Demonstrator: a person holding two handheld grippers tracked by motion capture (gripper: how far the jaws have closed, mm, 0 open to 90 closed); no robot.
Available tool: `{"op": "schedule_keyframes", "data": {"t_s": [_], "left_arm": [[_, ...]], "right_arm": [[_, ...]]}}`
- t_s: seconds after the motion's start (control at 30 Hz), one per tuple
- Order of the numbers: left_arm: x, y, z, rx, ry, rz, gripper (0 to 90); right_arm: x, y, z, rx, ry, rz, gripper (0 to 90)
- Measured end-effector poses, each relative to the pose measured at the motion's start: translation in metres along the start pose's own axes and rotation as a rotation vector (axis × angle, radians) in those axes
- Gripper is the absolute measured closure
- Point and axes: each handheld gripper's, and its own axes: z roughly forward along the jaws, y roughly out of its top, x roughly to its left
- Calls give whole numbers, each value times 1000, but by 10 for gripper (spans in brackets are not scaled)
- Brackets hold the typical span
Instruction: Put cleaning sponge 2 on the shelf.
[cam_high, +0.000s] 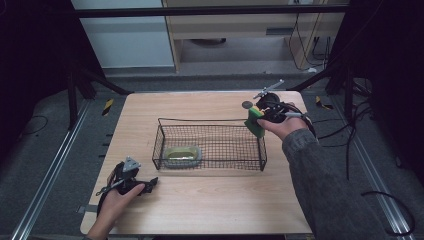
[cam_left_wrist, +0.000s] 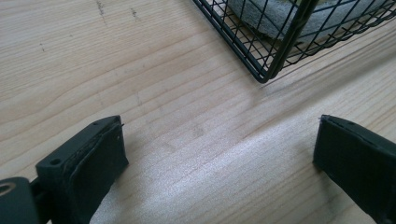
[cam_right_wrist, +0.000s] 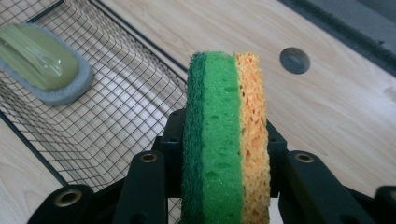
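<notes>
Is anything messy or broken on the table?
Nothing stands out. The wire basket sits flat on the table with a scrubber lying inside. The right gripper holds a green and yellow sponge whole, on edge, at the basket's far right corner.

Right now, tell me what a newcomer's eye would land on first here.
The green and yellow sponge, clamped upright in the right gripper above the right end of the wire basket. Next, the green scrubber lying in the basket's left end, while the left gripper rests open on the table.
</notes>
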Motion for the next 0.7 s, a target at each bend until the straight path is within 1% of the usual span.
{"op": "schedule_keyframes", "data": {"t_s": [0.07, 0.17, 0.47, 0.57, 0.6, 0.7], "left_arm": [[0, 0, 0, 0, 0, 1, 11], [0, 0, 0, 0, -1, -2, 11], [0, 0, 0, 0, -4, -1, 11], [0, 0, 0, 0, -4, 0, 11], [0, 0, 0, 4, -4, 5, 11], [0, 0, 0, 4, -6, 6, 11]], "right_arm": [[1, -2, 4, 10, 5, -6, 640], [2, -4, 9, 11, 11, -4, 640], [0, -5, 19, 21, 30, -22, 640], [2, -7, 22, 18, 37, -14, 640], [3, -10, 26, 23, 38, -19, 640], [2, -15, 32, 34, 41, -17, 640]]}}
